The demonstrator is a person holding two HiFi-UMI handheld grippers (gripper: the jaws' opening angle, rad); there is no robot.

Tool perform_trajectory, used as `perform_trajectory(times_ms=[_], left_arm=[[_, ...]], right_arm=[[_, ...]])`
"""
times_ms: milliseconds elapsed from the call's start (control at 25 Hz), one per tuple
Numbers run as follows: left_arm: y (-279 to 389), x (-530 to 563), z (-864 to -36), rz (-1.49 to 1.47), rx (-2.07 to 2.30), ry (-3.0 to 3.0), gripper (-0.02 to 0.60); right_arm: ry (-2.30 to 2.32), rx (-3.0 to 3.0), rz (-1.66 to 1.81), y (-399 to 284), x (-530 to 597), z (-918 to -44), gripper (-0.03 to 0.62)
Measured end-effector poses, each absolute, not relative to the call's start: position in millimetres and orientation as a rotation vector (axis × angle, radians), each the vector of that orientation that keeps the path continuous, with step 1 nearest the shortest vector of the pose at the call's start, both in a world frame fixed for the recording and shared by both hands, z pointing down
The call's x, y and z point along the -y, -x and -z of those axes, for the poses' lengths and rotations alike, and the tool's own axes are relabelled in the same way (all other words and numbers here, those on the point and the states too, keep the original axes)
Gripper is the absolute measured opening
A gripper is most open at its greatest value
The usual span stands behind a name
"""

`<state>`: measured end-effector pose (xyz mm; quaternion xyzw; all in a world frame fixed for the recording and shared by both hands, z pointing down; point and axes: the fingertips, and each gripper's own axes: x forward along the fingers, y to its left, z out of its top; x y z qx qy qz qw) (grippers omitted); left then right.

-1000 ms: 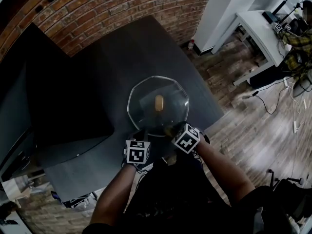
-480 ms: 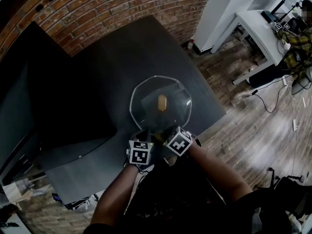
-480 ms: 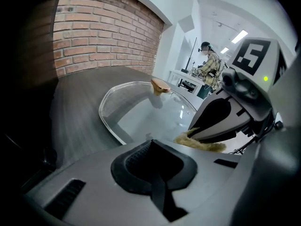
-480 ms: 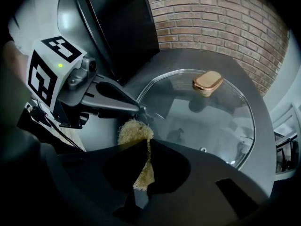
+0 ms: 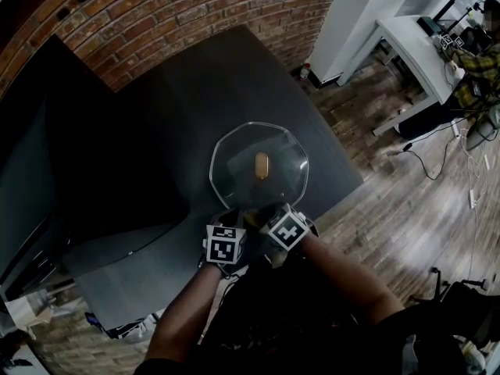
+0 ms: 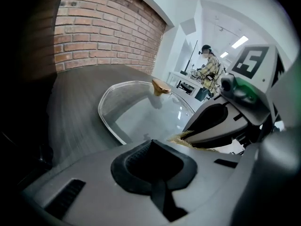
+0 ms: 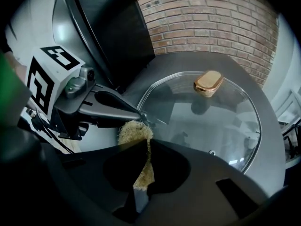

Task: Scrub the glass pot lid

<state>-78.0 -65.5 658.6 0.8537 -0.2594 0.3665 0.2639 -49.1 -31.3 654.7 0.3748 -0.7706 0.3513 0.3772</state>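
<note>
The glass pot lid lies flat on the dark table, its golden knob on top. My left gripper is at the lid's near rim, jaws shut on the edge; the right gripper view shows its tips meeting the rim. My right gripper sits close beside it, shut on a tan scrub pad that touches the glass just inside the near rim. The pad also pokes out from the right gripper's jaws in the left gripper view, where the lid and knob lie ahead.
The dark table ends a short way right of the lid, with wooden floor below. A black flat panel lies at the table's left. A brick wall runs behind. A white desk with a seated person stands far right.
My right gripper has slid left along the lid's near rim with the pad, closing up on the left gripper. The left gripper has stayed at the rim.
</note>
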Motion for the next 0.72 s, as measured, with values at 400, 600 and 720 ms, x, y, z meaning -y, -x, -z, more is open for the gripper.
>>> perform_trajectory(times_ms=[400, 600, 720], left_arm=[[70.1, 77.2, -616.4, -0.812, 0.811, -2.440, 0.034], [63.8, 84.3, -566.7, -0.647, 0.961, -2.468, 0.034], [52.5, 78.7, -536.1, -0.570, 1.034, -2.492, 0.034]], right_arm=[[-1.091, 2.185, -0.847, 29.9, 34.9, -619.4, 0.025], [-1.207, 2.303, -0.767, -5.3, 41.5, -569.8, 0.025], [-1.270, 2.372, -0.708, -32.4, 40.8, -537.0, 0.025]])
